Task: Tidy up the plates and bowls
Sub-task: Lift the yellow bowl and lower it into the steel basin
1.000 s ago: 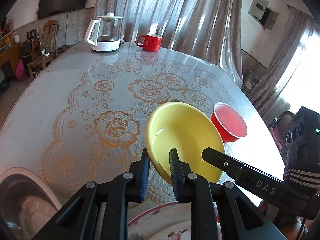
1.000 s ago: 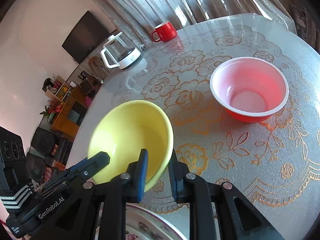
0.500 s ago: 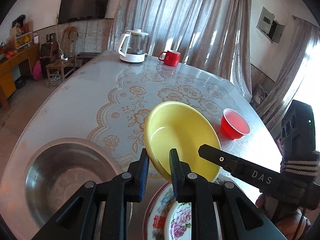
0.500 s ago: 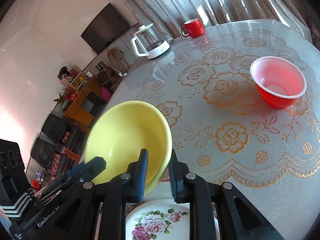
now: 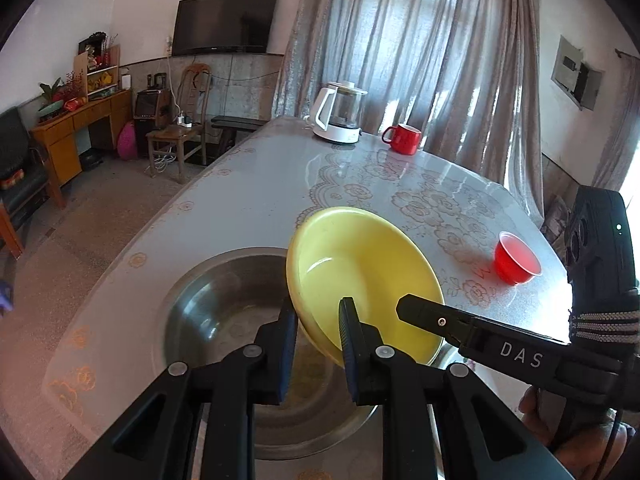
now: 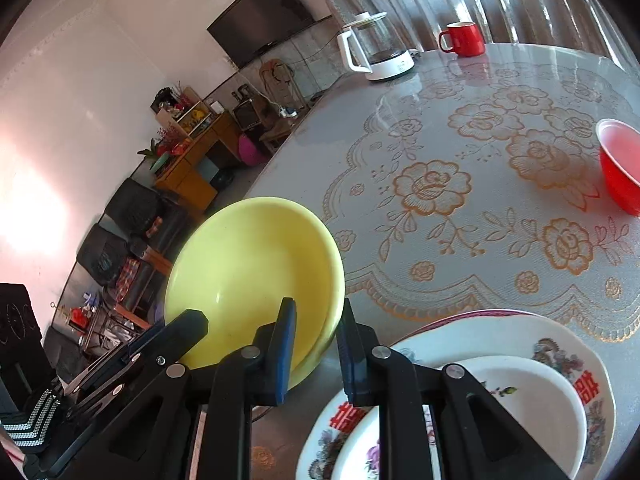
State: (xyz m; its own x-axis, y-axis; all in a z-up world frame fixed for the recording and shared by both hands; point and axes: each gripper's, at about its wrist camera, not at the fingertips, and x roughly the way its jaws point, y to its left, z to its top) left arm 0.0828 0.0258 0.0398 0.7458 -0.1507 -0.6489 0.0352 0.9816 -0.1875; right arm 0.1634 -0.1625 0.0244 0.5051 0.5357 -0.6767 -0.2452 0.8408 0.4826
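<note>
Both grippers hold one yellow bowl (image 5: 362, 276) by its rim, lifted and tilted. My left gripper (image 5: 318, 320) is shut on its near rim, and it hangs over a large steel bowl (image 5: 216, 320) on the table. My right gripper (image 6: 316, 326) is shut on the opposite rim of the yellow bowl (image 6: 252, 276). A red bowl (image 5: 516, 262) stands on the table to the right; it also shows in the right wrist view (image 6: 620, 168). Two stacked floral plates (image 6: 520, 392) lie under my right gripper.
A glass kettle (image 5: 340, 114) and a red mug (image 5: 402, 138) stand at the far end of the table (image 5: 256, 184). The table's left edge drops to the floor, with a chair (image 5: 184, 128) and desk beyond. Curtains hang behind.
Both grippers have carried the yellow bowl back and to the left, away from the red bowl, until it hangs over the steel bowl. The grips have not changed.
</note>
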